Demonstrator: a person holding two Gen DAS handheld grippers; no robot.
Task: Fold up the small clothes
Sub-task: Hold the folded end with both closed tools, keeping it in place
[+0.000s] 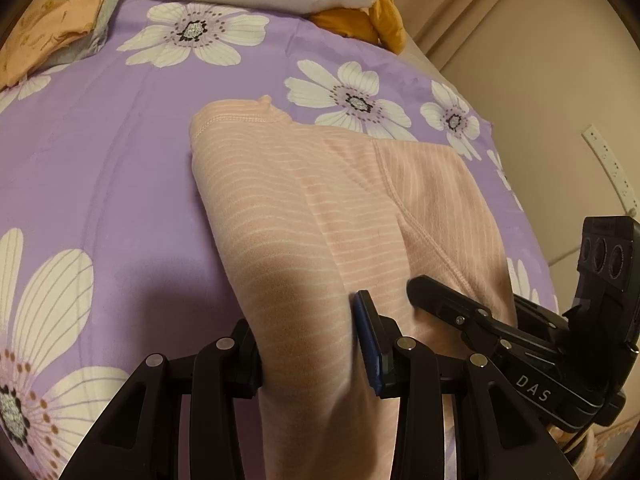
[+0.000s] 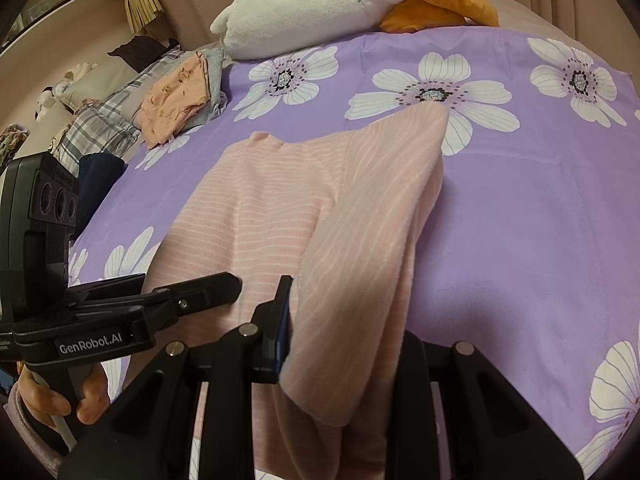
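Note:
A small pink top with thin white stripes [image 1: 304,208] lies on the purple flowered bedspread [image 1: 100,152], its near end lifted. My left gripper [image 1: 308,344] is shut on the near left part of the top, cloth bunched between its fingers. My right gripper [image 2: 344,344] is shut on the near right part of the same top [image 2: 280,208], with the folded-in sleeve side draped over it. Each gripper shows in the other's view, the right [image 1: 424,286] beside the left, the left [image 2: 232,282] beside the right.
A stack of folded clothes with an orange printed piece on top [image 2: 176,92] lies at the bedspread's far left, also in the left wrist view [image 1: 56,24]. A white and orange plush toy [image 2: 320,0] lies at the far edge. Plaid bedding [image 2: 100,124] lies further left.

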